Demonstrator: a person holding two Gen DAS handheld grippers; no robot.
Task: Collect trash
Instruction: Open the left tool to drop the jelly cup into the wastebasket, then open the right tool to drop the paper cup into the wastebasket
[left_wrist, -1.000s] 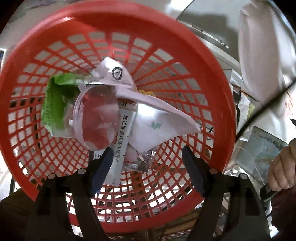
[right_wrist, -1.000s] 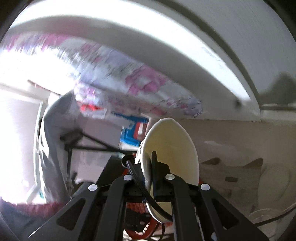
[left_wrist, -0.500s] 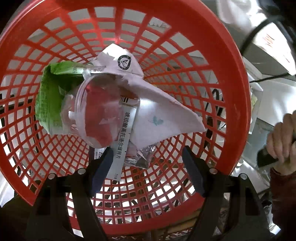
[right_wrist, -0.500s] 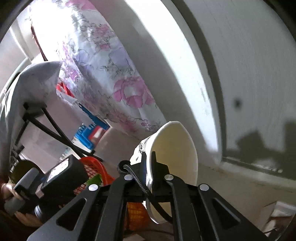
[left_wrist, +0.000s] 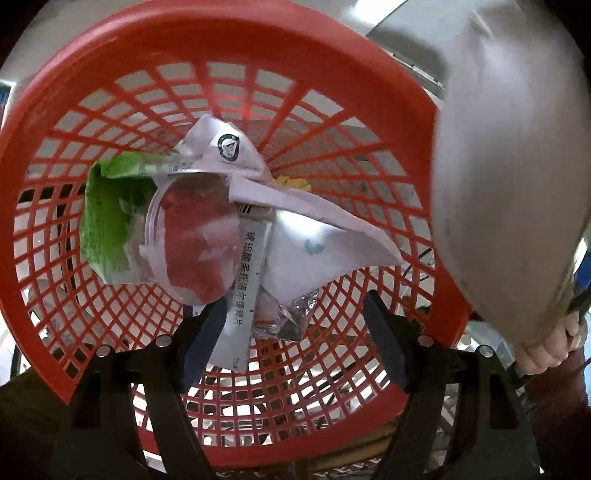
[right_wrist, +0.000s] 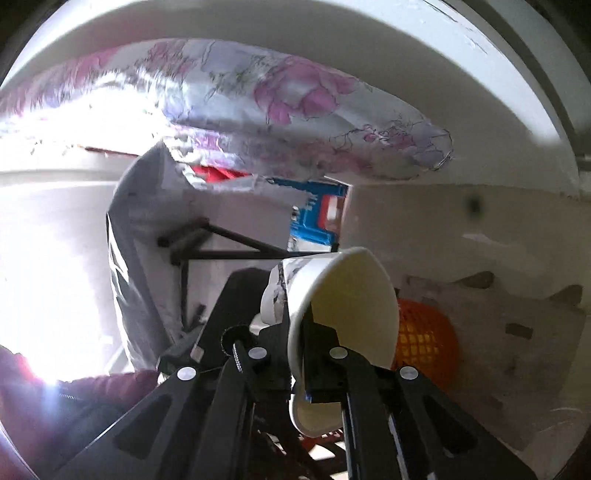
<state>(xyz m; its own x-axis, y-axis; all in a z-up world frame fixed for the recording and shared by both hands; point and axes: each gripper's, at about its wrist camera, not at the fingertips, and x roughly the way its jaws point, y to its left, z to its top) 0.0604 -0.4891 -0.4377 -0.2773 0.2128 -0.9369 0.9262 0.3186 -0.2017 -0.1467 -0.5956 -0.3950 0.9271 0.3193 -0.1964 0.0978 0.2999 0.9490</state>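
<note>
Trash (left_wrist: 236, 236) crowds basket (left_wrist: 332, 110) floor; right wall side open.

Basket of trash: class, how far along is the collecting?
Done: wrappers, a green packet and a clear lid lie in the red basket. In hand: the right tongs grip a paper cup. Left: drop it in.

Right tongs (right_wrist: 297, 354) swung with the paper cup (right_wrist: 343, 314): red basket (right_wrist: 424, 339) now shows right of them, was left half a second ago. From left tongs (left_wrist: 291, 332), grey blurred cup (left_wrist: 509, 166) moved in upper right.
</note>
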